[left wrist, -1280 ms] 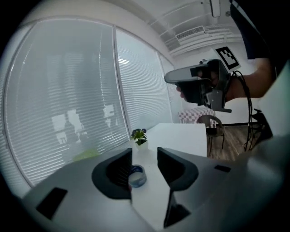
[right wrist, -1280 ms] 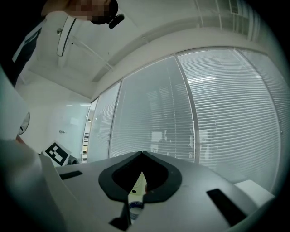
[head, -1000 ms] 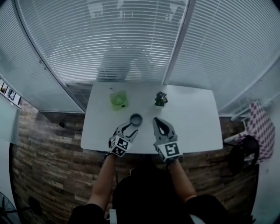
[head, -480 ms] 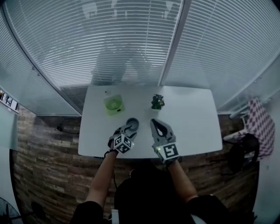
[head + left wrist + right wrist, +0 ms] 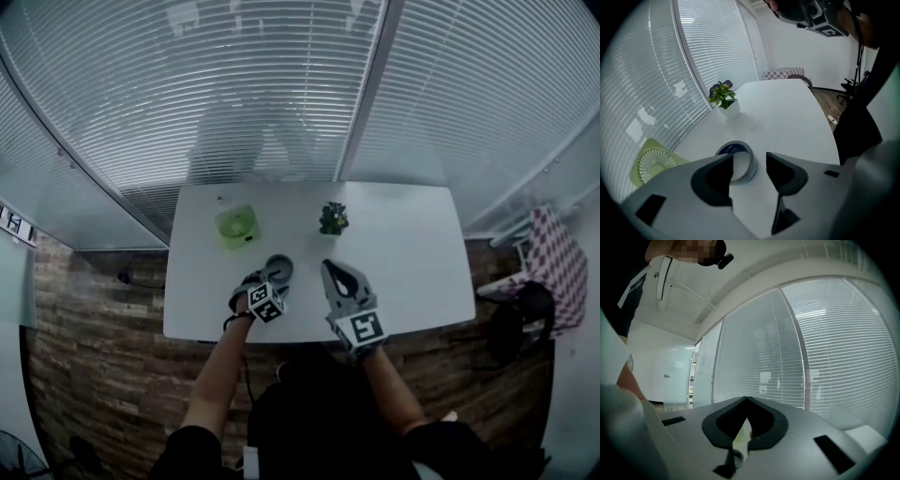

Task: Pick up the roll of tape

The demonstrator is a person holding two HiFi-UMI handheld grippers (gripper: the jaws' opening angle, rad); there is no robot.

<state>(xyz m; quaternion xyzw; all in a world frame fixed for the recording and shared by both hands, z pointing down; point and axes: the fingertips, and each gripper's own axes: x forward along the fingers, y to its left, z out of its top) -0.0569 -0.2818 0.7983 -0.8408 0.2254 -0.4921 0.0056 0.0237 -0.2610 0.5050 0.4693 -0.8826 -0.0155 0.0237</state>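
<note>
Over the last second, our left gripper (image 5: 271,280) had dropped and tipped steeply onto the roll of tape (image 5: 279,267). Its jaws were opening, the roll's near wall between them but unpinched, so we judged the grasp nearly set. Our right gripper (image 5: 336,273) hung pressed together, empty. The roll lay flat near the white table's (image 5: 412,253) front edge, hole upward, axis vertical.

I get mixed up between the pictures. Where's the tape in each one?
Head view: tape on the table, near middle.
Left gripper view: low centre, at the left gripper's opening jaws, partly behind one.
Right gripper view: a small ring low in the jaw gap, probably it.
Landmark: green fan, beside the tape in head and left gripper views.
</note>
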